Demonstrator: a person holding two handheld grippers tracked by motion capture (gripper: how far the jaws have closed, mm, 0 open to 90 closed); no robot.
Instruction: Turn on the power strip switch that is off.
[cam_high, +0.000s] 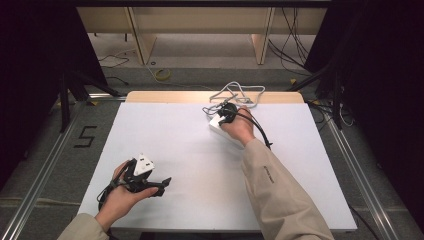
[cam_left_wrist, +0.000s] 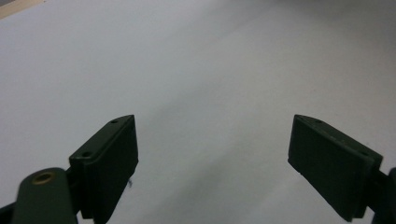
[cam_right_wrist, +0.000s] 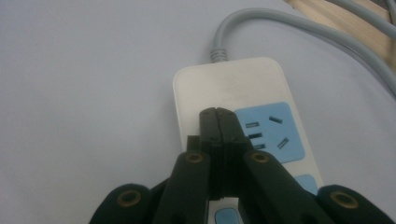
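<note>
Left gripper (cam_high: 162, 185): jaws spread wide, nothing between them, idling low over the white table sheet (cam_high: 190, 165), probably parked. Right gripper (cam_right_wrist: 219, 126): jaws clenched together, empty, tips pressed on the white plastic power strip with blue socket panels (cam_right_wrist: 233, 88), likely pinning it; its grey cord (cam_right_wrist: 280, 25) runs beyond the tips. No legible writing on it.

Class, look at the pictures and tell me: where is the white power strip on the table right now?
In the high view the power strip lies toward the table's far edge, right of centre, under the right gripper, its grey cord coiled just beyond.
</note>
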